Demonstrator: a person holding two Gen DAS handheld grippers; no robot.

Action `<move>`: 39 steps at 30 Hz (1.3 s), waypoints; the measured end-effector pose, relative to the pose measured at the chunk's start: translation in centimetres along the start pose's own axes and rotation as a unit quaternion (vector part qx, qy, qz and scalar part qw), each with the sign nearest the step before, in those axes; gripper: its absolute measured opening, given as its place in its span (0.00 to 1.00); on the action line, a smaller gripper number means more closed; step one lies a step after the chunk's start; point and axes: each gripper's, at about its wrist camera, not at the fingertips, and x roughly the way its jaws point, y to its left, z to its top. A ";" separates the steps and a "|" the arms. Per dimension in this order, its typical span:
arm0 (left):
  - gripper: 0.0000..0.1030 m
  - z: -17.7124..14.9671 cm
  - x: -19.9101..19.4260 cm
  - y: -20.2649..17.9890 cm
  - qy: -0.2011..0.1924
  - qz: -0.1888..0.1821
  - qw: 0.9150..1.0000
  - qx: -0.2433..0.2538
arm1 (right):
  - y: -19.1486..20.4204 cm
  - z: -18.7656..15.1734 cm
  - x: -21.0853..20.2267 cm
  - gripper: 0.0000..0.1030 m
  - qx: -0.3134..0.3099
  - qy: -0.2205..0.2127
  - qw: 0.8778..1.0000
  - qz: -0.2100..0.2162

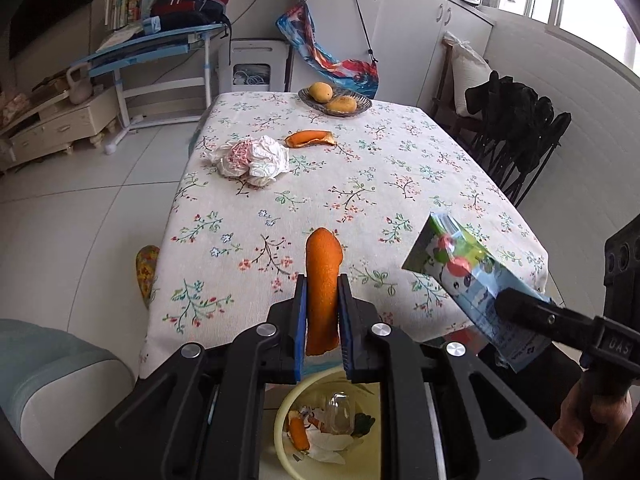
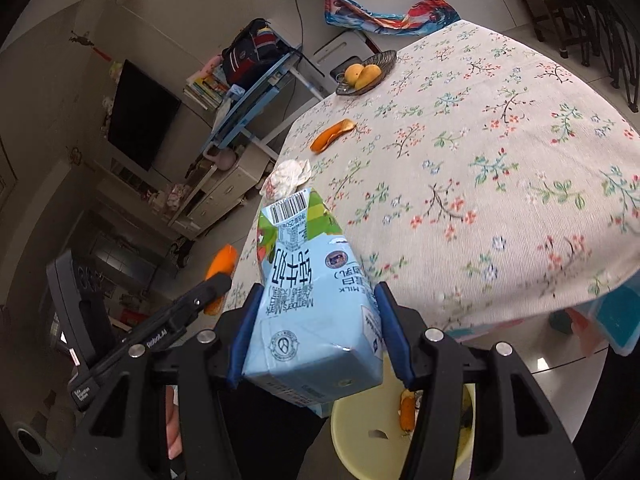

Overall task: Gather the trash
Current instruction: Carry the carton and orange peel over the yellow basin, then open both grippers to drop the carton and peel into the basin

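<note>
My left gripper point(image 1: 322, 284) is shut on a strip of orange peel point(image 1: 322, 280) that stands upright between its blue pads, above the near table edge. My right gripper point(image 2: 316, 292) is shut on a light blue milk carton point(image 2: 310, 304), also seen at the right in the left wrist view as the milk carton point(image 1: 460, 272). Below both grippers sits a pale yellow bin point(image 1: 360, 468) holding peel, tissue and a clear cup; the same yellow bin point(image 2: 372, 436) shows in the right wrist view. On the floral tablecloth point(image 1: 360, 192) lie a crumpled wrapper point(image 1: 252, 156) and another orange peel point(image 1: 310, 138).
A dark dish with two mangoes point(image 1: 334, 98) stands at the table's far end. Black folding chairs point(image 1: 516, 136) line the right side, and a blue desk point(image 1: 160, 44) with a bag stands behind at the left. A pale cushioned seat point(image 1: 48, 372) is at the near left.
</note>
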 end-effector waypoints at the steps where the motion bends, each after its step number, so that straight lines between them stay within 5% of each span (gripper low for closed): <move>1: 0.14 -0.2 -0.1 0.0 0.000 0.000 1.000 0.000 | 0.2 -0.4 -0.1 0.53 -0.004 0.003 1.000 -0.001; 16: 0.14 -3.7 -2.3 -0.6 0.008 -0.006 1.000 -0.001 | 0.4 -7.0 1.5 0.53 -0.050 0.071 0.996 -0.035; 31: 0.14 -7.0 -2.1 -1.8 0.035 -0.014 0.999 0.006 | -2.6 -10.0 4.7 0.53 -0.046 0.115 0.989 -0.078; 39: 0.14 -8.3 -1.5 -2.8 0.048 -0.011 0.999 0.018 | -3.2 -10.1 3.8 0.57 -0.043 0.096 0.990 -0.094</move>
